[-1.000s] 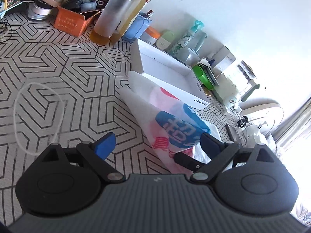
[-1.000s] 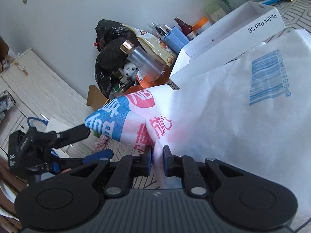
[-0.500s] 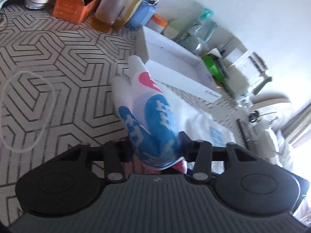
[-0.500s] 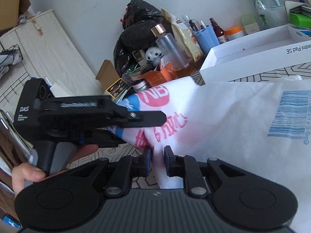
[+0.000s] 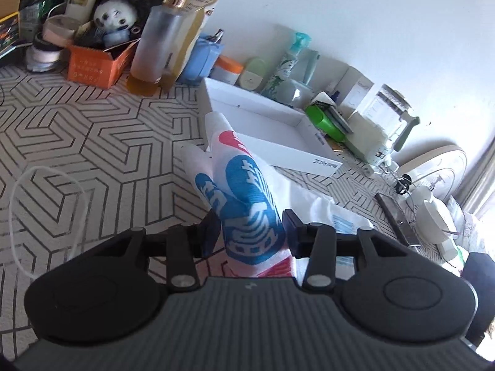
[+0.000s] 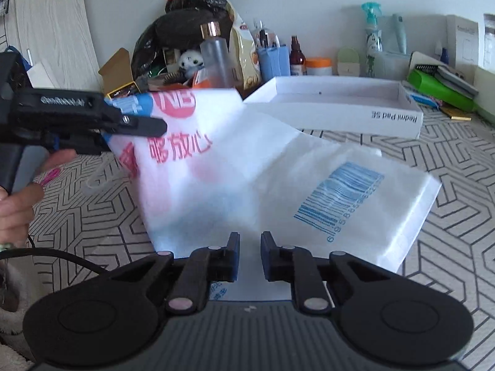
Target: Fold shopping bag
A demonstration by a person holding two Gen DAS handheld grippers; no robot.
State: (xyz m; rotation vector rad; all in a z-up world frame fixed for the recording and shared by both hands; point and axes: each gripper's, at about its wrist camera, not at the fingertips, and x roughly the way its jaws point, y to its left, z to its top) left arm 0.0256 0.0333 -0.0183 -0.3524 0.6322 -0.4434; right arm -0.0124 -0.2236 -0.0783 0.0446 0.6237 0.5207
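A: Start at the left of the right wrist view. What has the shopping bag (image 6: 247,167)?

B: The left gripper (image 6: 136,125), carried by a hand (image 6: 18,204), is clamped on the bag's printed end and lifts that end off the counter (image 6: 448,222). In its own camera the left gripper (image 5: 247,232) has a bunched fold of blue and red print squeezed between both fingers (image 5: 290,228).

A: And the rest of the bag?

B: It slopes down to the right, long axis running from the raised printed end to the barcode corner, which lies on the counter just in front of the white box (image 6: 340,108).

A: The right gripper (image 6: 249,247)?

B: Its fingers are closing with a narrow gap between them. The bag's near edge sits right at the tips, but I see no cloth pressed between them.

A: So what matters next?

B: Probably that free near edge. It lies straight ahead of the right fingers, nearer them than the left.
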